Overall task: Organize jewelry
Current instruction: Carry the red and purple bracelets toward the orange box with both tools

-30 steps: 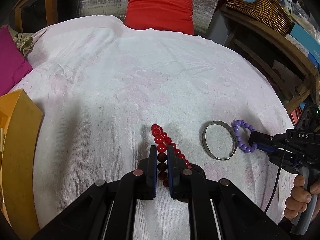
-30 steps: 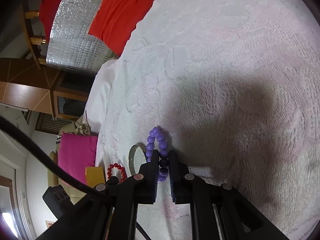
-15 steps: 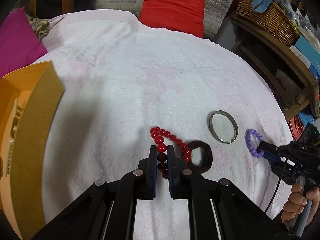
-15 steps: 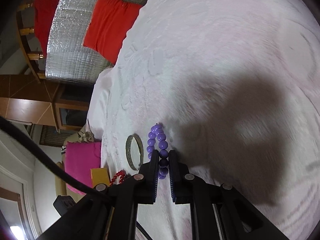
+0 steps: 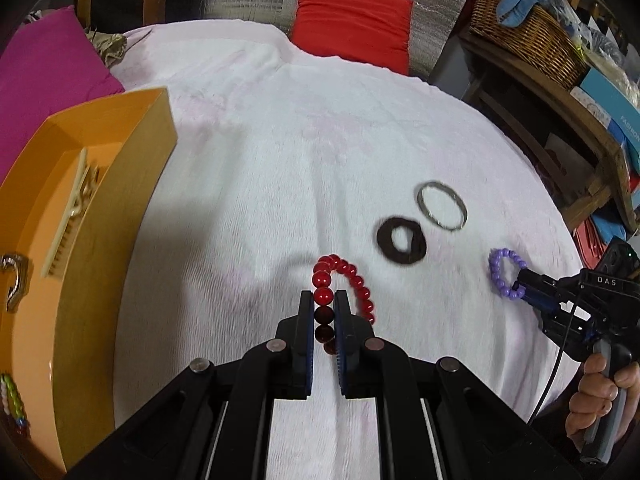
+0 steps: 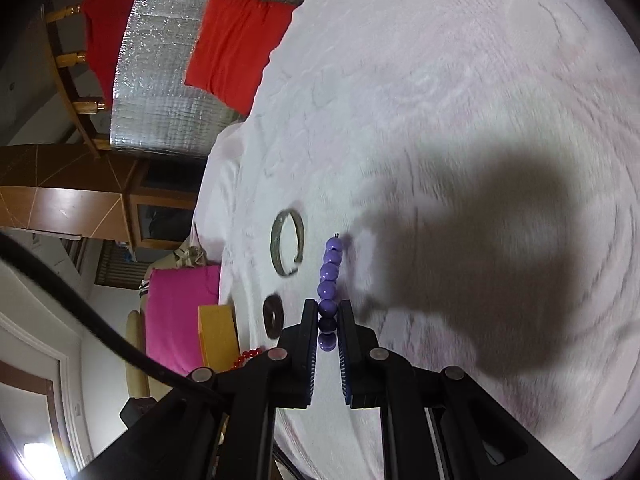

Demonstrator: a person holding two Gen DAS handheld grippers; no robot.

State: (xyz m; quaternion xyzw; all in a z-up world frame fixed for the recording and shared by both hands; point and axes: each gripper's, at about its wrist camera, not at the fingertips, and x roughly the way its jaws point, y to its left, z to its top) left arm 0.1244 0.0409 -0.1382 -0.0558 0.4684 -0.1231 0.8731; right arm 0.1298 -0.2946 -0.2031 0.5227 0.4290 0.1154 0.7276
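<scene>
My left gripper (image 5: 324,300) is shut on a red bead bracelet (image 5: 346,276), whose loop hangs past the fingertips above the white cloth (image 5: 280,168). My right gripper (image 6: 328,308) is shut on a purple bead bracelet (image 6: 330,272), seen edge-on in the right wrist view; in the left wrist view the purple bracelet (image 5: 504,274) shows at the right gripper's (image 5: 520,286) tips. A silver bangle (image 5: 442,206) and a dark ring-shaped band (image 5: 400,240) lie on the cloth between the two grippers. An orange box (image 5: 92,200) stands at the left, open.
The orange box holds a cream comb-like piece (image 5: 68,220), a metal clasp (image 5: 14,280) and a beaded piece (image 5: 14,404). A magenta cushion (image 5: 44,80) and a red cushion (image 5: 352,20) lie behind. A wooden shelf with a wicker basket (image 5: 528,36) stands at the right. A hand (image 5: 600,392) grips the right handle.
Both grippers drew back with their bracelets. The orange box came into the left wrist view, the dark band emerged from under the red beads, and the purple bracelet moved clear of the bangle.
</scene>
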